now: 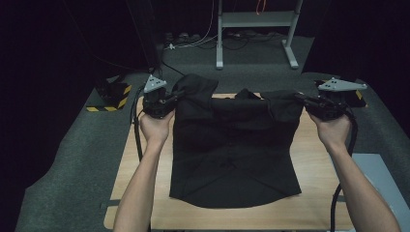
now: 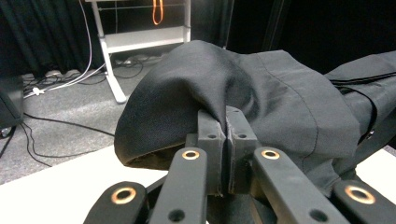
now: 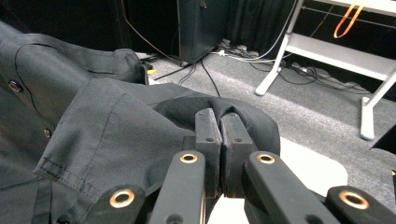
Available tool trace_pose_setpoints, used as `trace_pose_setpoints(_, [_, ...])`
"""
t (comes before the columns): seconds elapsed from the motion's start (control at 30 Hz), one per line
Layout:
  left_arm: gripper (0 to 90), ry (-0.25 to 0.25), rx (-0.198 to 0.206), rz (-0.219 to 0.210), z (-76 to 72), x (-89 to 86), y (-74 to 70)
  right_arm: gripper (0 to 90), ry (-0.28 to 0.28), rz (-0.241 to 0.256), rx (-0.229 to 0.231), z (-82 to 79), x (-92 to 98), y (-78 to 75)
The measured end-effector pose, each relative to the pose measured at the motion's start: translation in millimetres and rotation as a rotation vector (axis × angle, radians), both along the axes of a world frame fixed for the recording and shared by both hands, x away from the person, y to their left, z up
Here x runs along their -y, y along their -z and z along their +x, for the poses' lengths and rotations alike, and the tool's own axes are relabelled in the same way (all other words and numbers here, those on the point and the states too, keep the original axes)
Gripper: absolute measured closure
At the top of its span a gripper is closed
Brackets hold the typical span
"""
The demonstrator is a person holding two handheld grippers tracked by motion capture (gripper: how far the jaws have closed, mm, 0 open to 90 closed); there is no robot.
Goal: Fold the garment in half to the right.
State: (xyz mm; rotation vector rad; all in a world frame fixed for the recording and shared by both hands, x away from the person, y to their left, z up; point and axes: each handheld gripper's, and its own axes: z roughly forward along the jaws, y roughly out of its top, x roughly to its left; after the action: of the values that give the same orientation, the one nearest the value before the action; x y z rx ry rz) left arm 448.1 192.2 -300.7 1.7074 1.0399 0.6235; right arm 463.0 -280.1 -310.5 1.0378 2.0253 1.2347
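Observation:
A black button-up shirt (image 1: 232, 150) lies spread on the wooden table (image 1: 314, 193), hem toward me, its far end lifted. My left gripper (image 1: 175, 99) is shut on the shirt's far left shoulder. In the left gripper view the jaws pinch a fold of black cloth (image 2: 224, 84), with my left gripper (image 2: 226, 114) closed tight. My right gripper (image 1: 302, 99) is shut on the far right shoulder. In the right gripper view the black shirt (image 3: 93, 130) bunches around my right gripper (image 3: 219, 116), and its snap buttons show at the left.
A white metal desk frame (image 1: 254, 21) stands on the grey carpet beyond the table, with cables around its feet. Yellow-black hazard tape (image 1: 113, 99) marks the floor at the left. A grey panel (image 1: 382, 179) lies right of the table. Black curtains surround the area.

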Motion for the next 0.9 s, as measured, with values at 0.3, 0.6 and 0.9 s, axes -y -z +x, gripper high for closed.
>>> trace_pose_setpoints(0.3, [86.9,0.012,-0.02,-0.017,-5.8,-1.1,8.8,87.9,-0.017,-0.004,-0.019,-5.5,1.9,5.6])
trace_pose_setpoints(0.6, [86.9,0.022,-0.007,0.005,-14.0,-0.8,13.0,87.8,-0.024,0.016,-0.024,-10.4,4.7,13.0])
trace_pose_setpoints(0.9, [86.9,0.031,-0.007,0.003,-19.0,-0.8,18.1,87.9,-0.029,0.016,-0.029,-15.6,6.8,18.2])
